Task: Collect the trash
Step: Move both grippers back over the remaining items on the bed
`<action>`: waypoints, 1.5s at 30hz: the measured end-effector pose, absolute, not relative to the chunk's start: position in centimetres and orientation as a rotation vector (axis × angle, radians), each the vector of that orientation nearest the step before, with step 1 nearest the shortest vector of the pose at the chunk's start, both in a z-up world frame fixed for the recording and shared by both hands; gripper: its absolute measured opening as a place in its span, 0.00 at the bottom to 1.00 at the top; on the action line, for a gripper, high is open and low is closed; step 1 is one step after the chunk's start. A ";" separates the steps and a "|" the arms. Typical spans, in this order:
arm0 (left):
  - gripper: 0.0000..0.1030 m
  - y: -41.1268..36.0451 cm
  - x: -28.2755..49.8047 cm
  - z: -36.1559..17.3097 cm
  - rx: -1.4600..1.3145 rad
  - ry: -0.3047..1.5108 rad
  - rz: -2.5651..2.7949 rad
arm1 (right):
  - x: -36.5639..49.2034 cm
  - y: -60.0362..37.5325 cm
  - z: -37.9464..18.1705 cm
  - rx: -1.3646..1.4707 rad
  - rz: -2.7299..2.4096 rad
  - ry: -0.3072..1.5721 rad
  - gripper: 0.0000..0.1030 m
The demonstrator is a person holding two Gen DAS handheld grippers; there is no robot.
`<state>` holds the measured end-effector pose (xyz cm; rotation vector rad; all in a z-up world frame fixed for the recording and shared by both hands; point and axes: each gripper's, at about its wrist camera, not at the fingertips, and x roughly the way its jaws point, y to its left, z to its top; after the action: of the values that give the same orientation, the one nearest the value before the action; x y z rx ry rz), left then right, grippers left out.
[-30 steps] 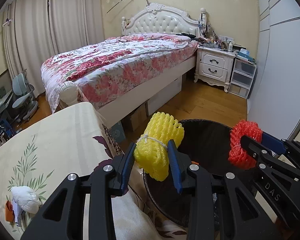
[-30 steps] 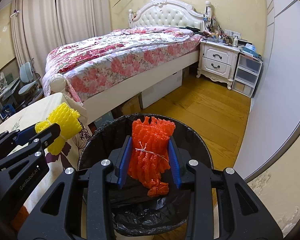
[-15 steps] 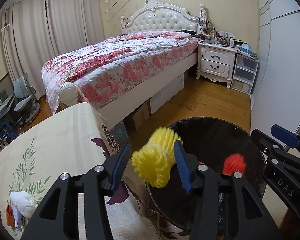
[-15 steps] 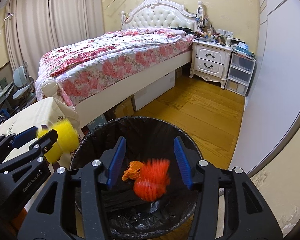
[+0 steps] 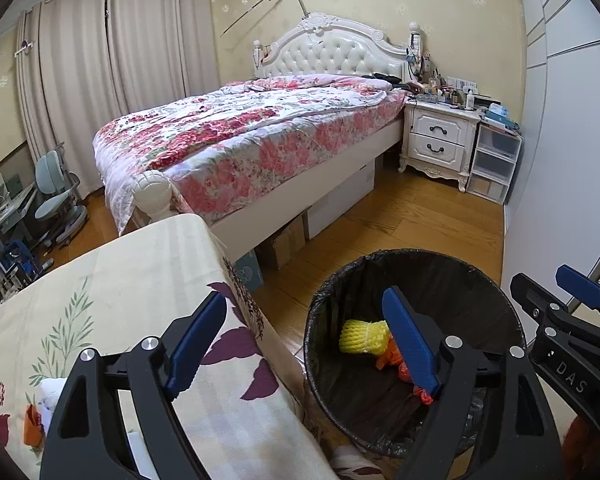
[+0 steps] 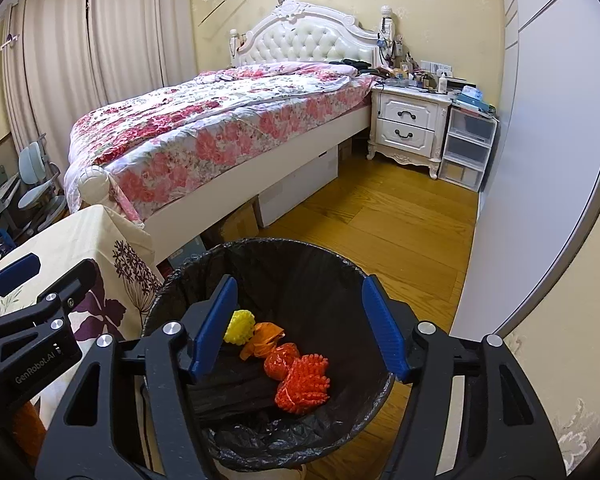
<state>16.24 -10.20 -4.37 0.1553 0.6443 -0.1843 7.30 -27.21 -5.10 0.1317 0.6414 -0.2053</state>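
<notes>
Lying binned, red foam net [image 6: 303,384] in right view only; both grippers [image 5: 304,340] [image 6: 296,326] agape.

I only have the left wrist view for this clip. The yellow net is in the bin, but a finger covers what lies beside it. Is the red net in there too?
Observer: Yes. The right wrist view shows the red net lying in the bin, nearer that camera than the yellow net.
Operator: Is the right gripper empty? I see only its edge.
Observer: The right gripper is open above the bin, its fingers spread wide with nothing between them.
Operator: Anything else in there?
Observer: A knotted orange bag lies between the two nets, touching the red net.
</notes>
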 end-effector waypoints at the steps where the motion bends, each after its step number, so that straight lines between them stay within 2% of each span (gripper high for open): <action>1: 0.79 -10.0 16.1 -4.2 0.155 0.644 -0.181 | 7.2 -27.1 -5.0 0.132 -0.203 0.640 0.65; 6: 0.80 -8.7 15.0 -3.5 0.144 0.653 -0.162 | 6.4 -26.6 -4.8 0.149 -0.189 0.658 0.70; 18: 0.80 -3.1 10.2 -2.9 0.113 0.683 -0.082 | 2.2 -23.6 -4.6 0.184 -0.110 0.679 0.70; 45: 0.81 14.1 -1.4 -4.2 -0.002 0.724 0.206 | -5.4 -8.2 -3.9 -0.032 0.238 0.710 0.70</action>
<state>-1.36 14.14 -4.17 -0.0016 0.7240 0.2056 -5.36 -8.24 -3.90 -0.0318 0.7102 0.2381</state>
